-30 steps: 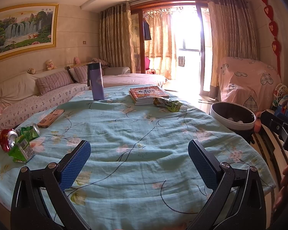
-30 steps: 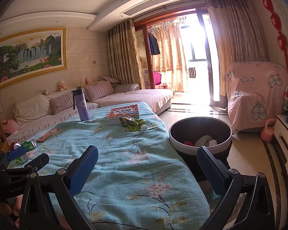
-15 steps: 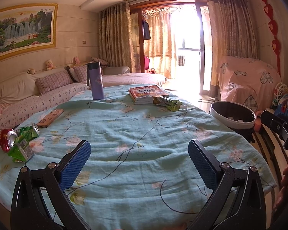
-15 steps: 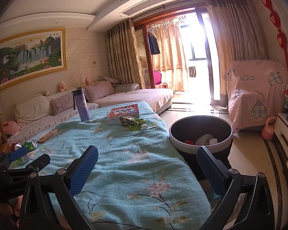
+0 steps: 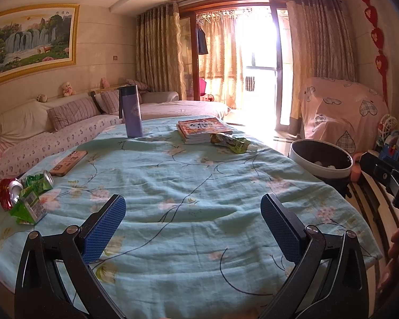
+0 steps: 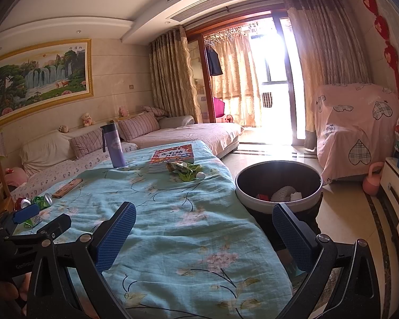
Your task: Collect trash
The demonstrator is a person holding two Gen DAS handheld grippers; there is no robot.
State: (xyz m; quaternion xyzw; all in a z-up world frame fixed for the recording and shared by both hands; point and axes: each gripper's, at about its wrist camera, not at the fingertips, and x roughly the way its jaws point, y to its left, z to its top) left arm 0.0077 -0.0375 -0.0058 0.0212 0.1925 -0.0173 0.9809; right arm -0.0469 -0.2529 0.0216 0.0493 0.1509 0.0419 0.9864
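Note:
A green crumpled wrapper (image 5: pixel 232 143) (image 6: pixel 185 170) lies on the table's far side beside a stack of books (image 5: pixel 203 129). At the table's left edge sit a crushed red can (image 5: pixel 8 191), a green can (image 5: pixel 40 182) and a green carton (image 5: pixel 28 207). The dark round trash bin (image 5: pixel 322 158) (image 6: pixel 279 186) stands on the floor right of the table, with trash inside. My left gripper (image 5: pixel 192 212) hovers open over the near tablecloth, holding nothing. My right gripper (image 6: pixel 203 219) is open and empty, over the table's right edge near the bin.
A blue floral cloth covers the table (image 5: pixel 173 186). A purple bottle (image 5: pixel 131 111) stands at the far left and a flat wooden block (image 5: pixel 67 162) lies left of centre. Sofas run behind; a pink-covered chair (image 6: pixel 356 130) sits beyond the bin.

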